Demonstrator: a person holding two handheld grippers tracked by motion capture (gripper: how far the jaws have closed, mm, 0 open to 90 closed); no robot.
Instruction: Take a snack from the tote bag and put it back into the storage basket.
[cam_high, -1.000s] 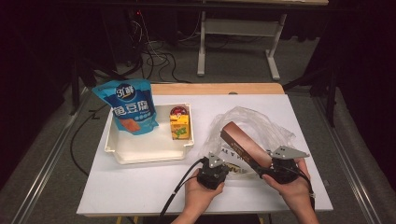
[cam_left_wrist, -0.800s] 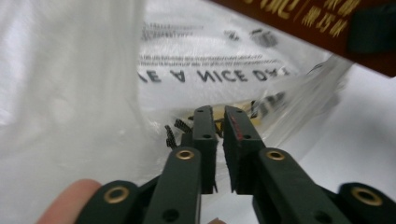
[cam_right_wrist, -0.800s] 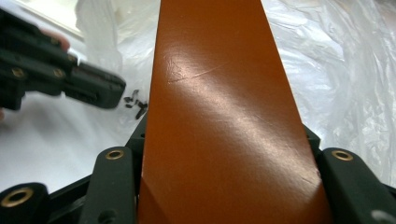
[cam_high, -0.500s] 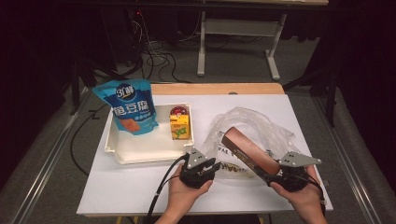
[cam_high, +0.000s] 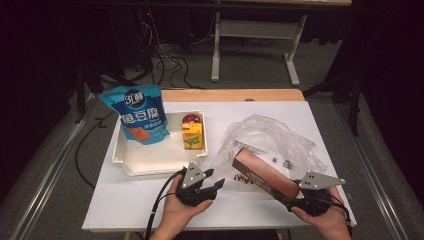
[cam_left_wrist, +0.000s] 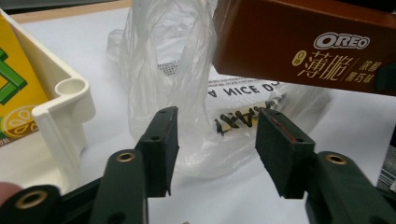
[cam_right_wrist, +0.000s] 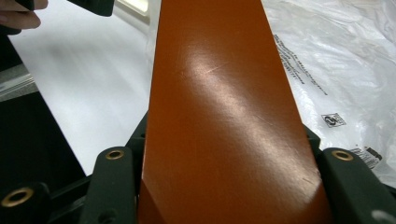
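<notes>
A white table (cam_high: 150, 210) is seen under both grippers. Ahead of the left gripper (cam_high: 214, 184) and to its left, a cream tray (cam_high: 150, 167) is set, in which a blue snack pouch (cam_high: 140, 117) and a yellow lemon-tea carton (cam_high: 193, 136) stand. Directly ahead of the left gripper, and beyond the right gripper (cam_high: 292, 194), a clear plastic bag (cam_high: 270, 137) lies crumpled; it is thin, limp and slippery, and would best be pinched at a bunched fold of its near edge.

The brown Oreo box (cam_high: 265, 175) is held at its near end by the right gripper, whose jaws are pressed on its two long sides, and it is tilted up and away over the bag, above and to the right of the left jaws. It is judged light and stiff but easily dented, with a glossy skin, so a moderate squeeze across the narrow sides near an end is advised.

The left gripper's jaws have just been opening and stand half wide, with nothing between them.
</notes>
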